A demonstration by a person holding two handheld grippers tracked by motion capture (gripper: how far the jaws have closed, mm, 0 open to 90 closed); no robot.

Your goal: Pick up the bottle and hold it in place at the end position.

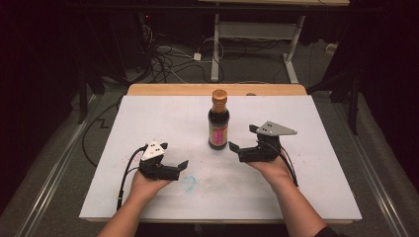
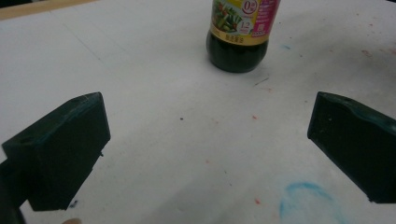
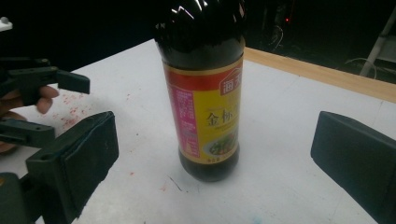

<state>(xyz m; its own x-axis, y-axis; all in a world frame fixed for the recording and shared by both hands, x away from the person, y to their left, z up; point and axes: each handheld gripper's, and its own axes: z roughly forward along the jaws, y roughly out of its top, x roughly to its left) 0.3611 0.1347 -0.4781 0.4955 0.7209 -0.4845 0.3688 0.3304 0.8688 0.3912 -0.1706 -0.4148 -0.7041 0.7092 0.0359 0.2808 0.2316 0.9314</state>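
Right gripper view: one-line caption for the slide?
Open right gripper faces an upright dark sauce bottle on the white table.

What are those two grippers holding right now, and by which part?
Nothing. The left gripper and the right gripper are both open and empty; the sauce bottle stands untouched on the table.

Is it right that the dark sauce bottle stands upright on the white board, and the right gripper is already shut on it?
Not quite. The sauce bottle does stand upright on the white board, but the right gripper is open: in the right gripper view its jaws stand wide apart on either side of the bottle, touching nothing.
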